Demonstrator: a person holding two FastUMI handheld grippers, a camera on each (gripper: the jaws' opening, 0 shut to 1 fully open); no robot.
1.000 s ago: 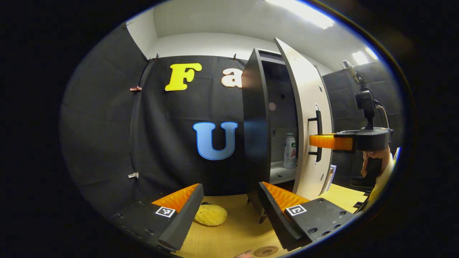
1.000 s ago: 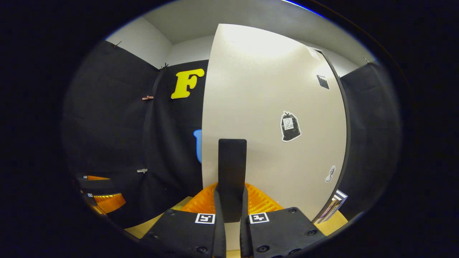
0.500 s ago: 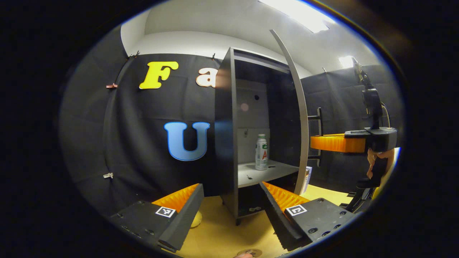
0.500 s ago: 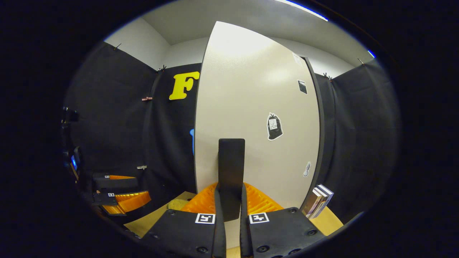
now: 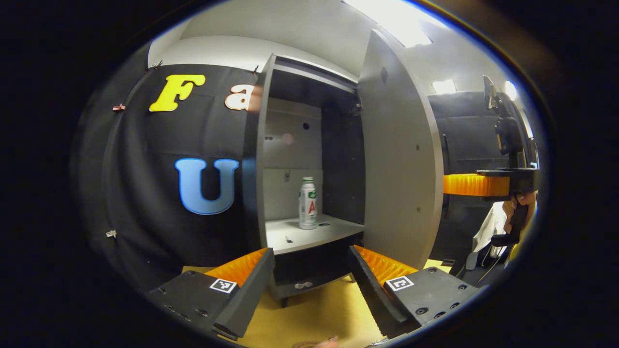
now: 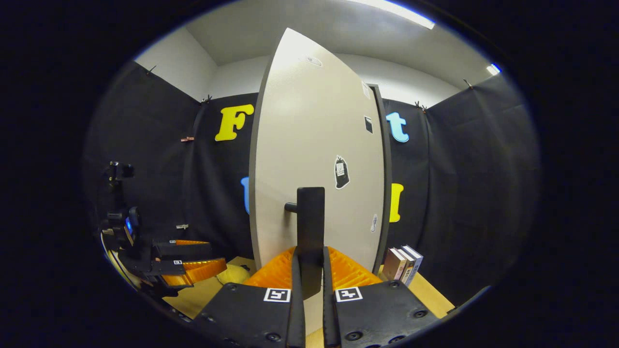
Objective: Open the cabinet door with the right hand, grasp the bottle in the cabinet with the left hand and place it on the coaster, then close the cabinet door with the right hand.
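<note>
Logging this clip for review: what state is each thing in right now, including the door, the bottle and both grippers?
cabinet door: swung wide open
door handle: clamped between the right gripper's fingers
bottle: upright on the cabinet shelf, capped, untouched
left gripper: open, empty, facing the cabinet
right gripper: shut on the handle
books: standing upright beside the cabinet

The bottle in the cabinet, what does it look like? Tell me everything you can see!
The bottle is small and white, with a pale cap and a label showing green near the top and red lower down. It stands upright on the light shelf inside the open cabinet, toward the back, alone. Nothing touches it but the shelf. The left gripper is open, apart from it, its fingers spread in front of the cabinet.
</note>
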